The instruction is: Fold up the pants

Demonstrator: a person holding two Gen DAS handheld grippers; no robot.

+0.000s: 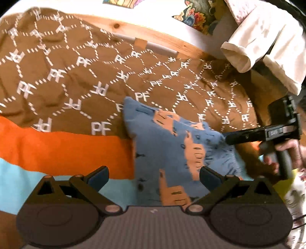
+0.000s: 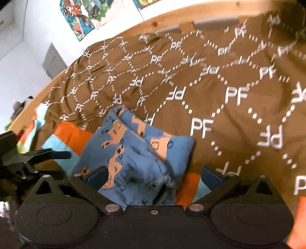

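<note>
The blue pants [image 1: 168,145] with orange animal prints lie folded in a compact bundle on the bed; they also show in the right wrist view [image 2: 132,153]. My left gripper [image 1: 154,177] is open, its jaws spread wide just above the bundle's near edge, holding nothing. My right gripper [image 2: 154,177] is open too, jaws wide over the waistband end of the bundle. The right gripper shows in the left wrist view [image 1: 229,138] at the pants' right edge. The left gripper shows in the right wrist view [image 2: 67,153] to the left of the pants.
A brown blanket [image 1: 76,80] with white PF lettering covers the bed, over an orange and light blue sheet [image 1: 57,149]. A wooden bed frame [image 1: 153,36] runs along the far side. White cloth [image 1: 267,44] hangs at the upper right. Posters [image 2: 82,15] hang on the white wall.
</note>
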